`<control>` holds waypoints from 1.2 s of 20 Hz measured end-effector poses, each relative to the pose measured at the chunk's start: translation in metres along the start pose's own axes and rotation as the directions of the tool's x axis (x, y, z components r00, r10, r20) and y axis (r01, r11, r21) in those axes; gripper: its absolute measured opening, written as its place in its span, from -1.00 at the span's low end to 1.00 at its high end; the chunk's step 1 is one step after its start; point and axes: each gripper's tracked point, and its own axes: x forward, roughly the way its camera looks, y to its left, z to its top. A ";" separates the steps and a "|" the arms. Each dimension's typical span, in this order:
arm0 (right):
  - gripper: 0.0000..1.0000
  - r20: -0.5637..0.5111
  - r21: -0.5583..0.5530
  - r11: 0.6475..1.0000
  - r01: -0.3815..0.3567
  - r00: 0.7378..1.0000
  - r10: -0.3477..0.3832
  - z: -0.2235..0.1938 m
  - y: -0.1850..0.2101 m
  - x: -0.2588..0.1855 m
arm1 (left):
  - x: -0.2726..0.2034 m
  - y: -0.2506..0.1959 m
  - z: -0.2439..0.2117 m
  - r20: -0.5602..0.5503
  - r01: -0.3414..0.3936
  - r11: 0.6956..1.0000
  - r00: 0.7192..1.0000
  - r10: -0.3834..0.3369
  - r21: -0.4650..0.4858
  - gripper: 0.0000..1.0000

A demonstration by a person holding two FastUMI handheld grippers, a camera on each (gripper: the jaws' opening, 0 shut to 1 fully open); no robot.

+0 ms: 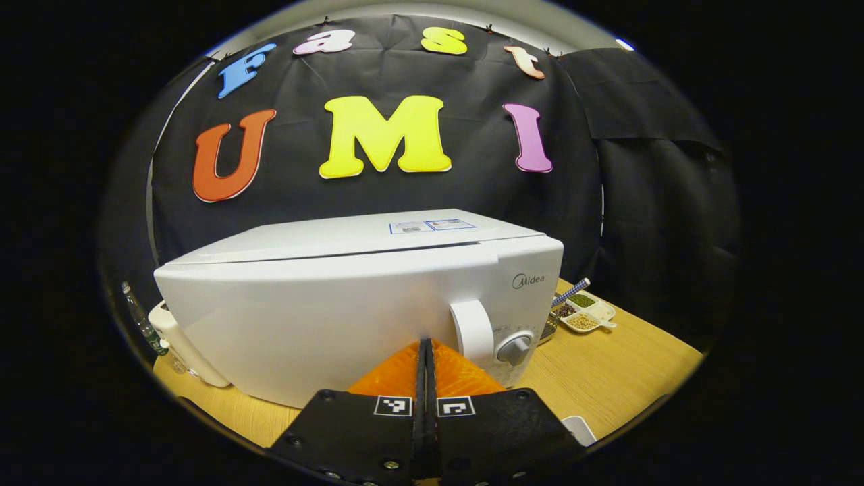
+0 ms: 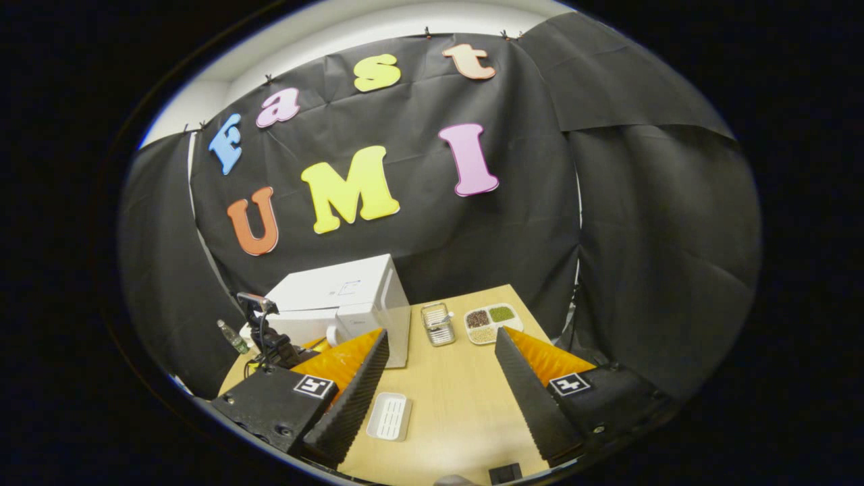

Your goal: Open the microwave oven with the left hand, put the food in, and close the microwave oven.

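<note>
Pale wood counter (image 2: 459,398) has decent free room in the middle, between the microwave (image 1: 351,317) on the left and the far right edge. Going left to right in the right gripper view: a bottle (image 2: 233,337) at the left edge, the white microwave with its door shut, a small white tray (image 2: 390,416) in front, a wire basket (image 2: 437,324), then a divided dish (image 2: 491,322) of beans near the back. Left hand-held gripper (image 1: 426,351) is closed with nothing in it, tips just beside the door handle (image 1: 472,331). Right hand-held gripper (image 2: 442,358) hangs wide open over the bare counter.
</note>
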 end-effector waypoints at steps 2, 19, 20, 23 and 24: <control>0.83 0.000 0.005 1.000 0.000 1.000 0.000 0.001 -0.002 0.002 | 0.003 0.000 0.002 0.007 -0.010 1.000 1.000 0.010 0.008 -1.00; 0.83 0.036 0.011 0.997 -0.080 0.996 0.080 0.003 0.031 -0.011 | -0.075 0.055 0.021 0.001 -0.173 0.985 0.985 0.173 0.016 0.87; 0.83 0.034 0.011 0.996 -0.086 0.996 0.085 -0.001 0.035 -0.012 | -0.085 0.059 0.022 -0.007 -0.184 0.983 0.983 0.184 0.012 0.87; 1.00 0.038 -0.035 0.994 -0.101 0.994 0.102 -0.006 0.047 -0.021 | -0.120 0.055 0.041 0.013 -0.181 0.983 0.983 0.182 -0.010 0.87; 1.00 0.040 -0.046 0.993 -0.108 0.993 0.110 -0.008 0.052 -0.023 | -0.133 0.051 0.051 0.026 -0.174 0.985 0.984 0.175 -0.019 0.88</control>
